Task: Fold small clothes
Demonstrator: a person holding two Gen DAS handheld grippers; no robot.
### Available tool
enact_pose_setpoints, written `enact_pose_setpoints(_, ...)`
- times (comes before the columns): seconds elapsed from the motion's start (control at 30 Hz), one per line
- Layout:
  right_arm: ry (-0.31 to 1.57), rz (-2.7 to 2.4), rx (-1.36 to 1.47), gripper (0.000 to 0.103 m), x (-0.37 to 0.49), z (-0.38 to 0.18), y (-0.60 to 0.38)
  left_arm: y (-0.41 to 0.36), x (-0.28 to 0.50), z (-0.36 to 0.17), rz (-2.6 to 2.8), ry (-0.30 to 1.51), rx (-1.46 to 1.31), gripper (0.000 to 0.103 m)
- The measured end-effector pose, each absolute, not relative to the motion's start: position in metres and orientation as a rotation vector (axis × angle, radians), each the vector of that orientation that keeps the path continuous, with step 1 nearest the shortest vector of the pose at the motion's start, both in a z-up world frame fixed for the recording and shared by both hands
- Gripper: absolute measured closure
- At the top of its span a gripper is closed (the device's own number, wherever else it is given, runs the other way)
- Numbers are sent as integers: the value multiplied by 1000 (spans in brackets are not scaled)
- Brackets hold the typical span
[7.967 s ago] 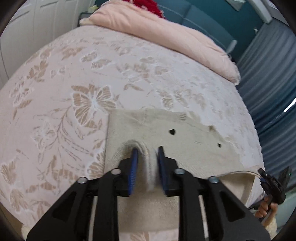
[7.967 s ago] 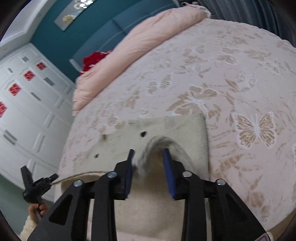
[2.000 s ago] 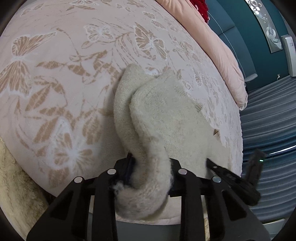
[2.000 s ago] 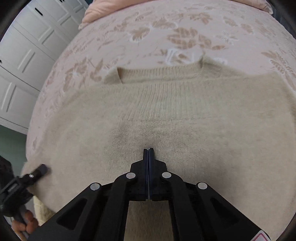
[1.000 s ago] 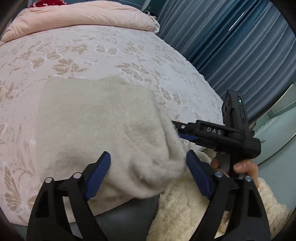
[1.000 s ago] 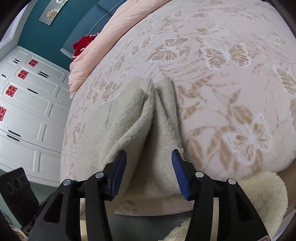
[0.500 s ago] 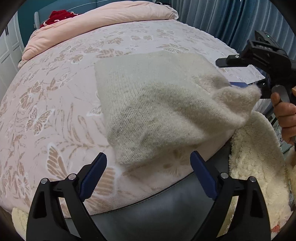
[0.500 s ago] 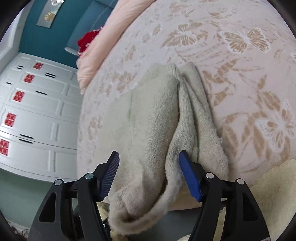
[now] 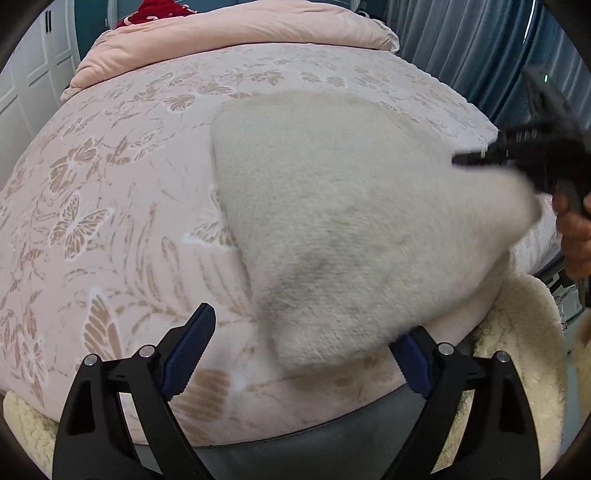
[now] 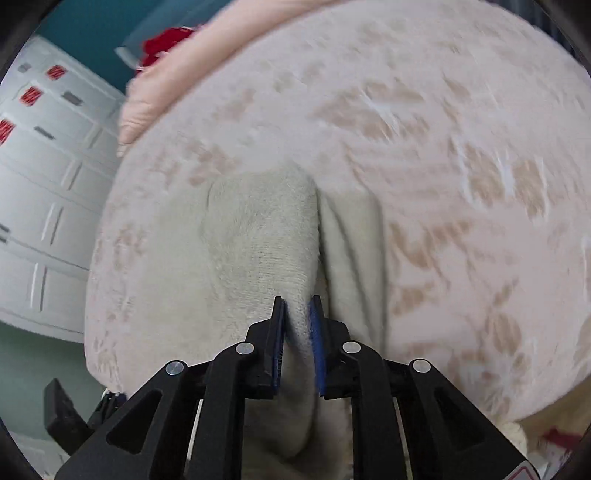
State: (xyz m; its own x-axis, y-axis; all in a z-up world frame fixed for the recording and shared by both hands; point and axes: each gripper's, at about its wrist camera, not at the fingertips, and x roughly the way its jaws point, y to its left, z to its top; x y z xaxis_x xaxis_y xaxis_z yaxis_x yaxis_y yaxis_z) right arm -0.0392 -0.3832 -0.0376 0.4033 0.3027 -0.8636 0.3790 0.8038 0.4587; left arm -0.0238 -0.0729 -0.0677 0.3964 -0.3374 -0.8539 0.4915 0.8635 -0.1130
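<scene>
While my right gripper (image 10: 298, 314) pinches a thick fold of the cream fuzzy knitted sweater (image 9: 343, 221), my left gripper (image 9: 303, 350) stands wide apart with nothing between its blue pads (image 9: 188, 345). The right jaws have just been closing, and through the right wrist view I see the knit bunched tightly between the two blue pads, a ridge of fabric running away from them toward the middle of the bed. The sweater lies folded on the pale pink bedspread printed with tan butterflies (image 9: 110, 206), near the close edge of the mattress; one corner is drawn up and out to the right of the left wrist view, where the right gripper (image 9: 524, 155) shows dark and blurred, with my hand (image 9: 576, 236) on its handle. The sweater's near lower corner sits just in front of my left gripper's open jaws, between them in line but not touched by either pad. A rolled peach-pink quilt (image 9: 240, 33) lies across the far end of the bed, with something red (image 9: 159, 9) behind it. A cream fluffy rug (image 9: 524, 362) covers the floor below the bed's edge. White panelled wardrobe doors (image 10: 40, 177) stand off to the left in the right wrist view, blue pleated curtains (image 9: 461, 48) on the right in the left one.
</scene>
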Motion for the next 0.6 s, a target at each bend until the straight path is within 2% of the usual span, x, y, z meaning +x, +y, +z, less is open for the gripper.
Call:
enact_pose_setpoints(0.1,1072,-11,738,81,-66,-24,-384,-81,-22,-75,-536,1058,210,32)
enact_pose_setpoints(0.13,1049,-6,738,75,-74,-16,-382,-82,-22,-77,-544,1068,216,40)
enact_pose_setpoints(0.17,1028,1,743,60,-83,-10,-380,-82,-21,-79,-555,1084,206,46)
enact_pose_setpoints(0.2,1011,10,749,49,-93,-6,-376,-81,-20,-80,-567,1099,185,49)
enact_pose_setpoints(0.33,1071,38,714,46,-103,-18,-352,-75,-16,-82,-578,1113,131,63)
enact_pose_setpoints(0.37,1088,26,687,50,-105,-25,-345,-74,-16,-83,-583,1120,118,67)
enact_pose_setpoints(0.4,1111,-1,653,80,-101,-32,-340,-72,-15,-84,-583,1127,99,68)
enact_pose_setpoints(0.43,1132,-16,644,88,-107,-33,-335,-70,-14,-83,-588,1136,83,71)
enact_pose_setpoints(0.6,961,3,634,91,-125,27,-342,-51,-11,-70,-585,1159,41,82)
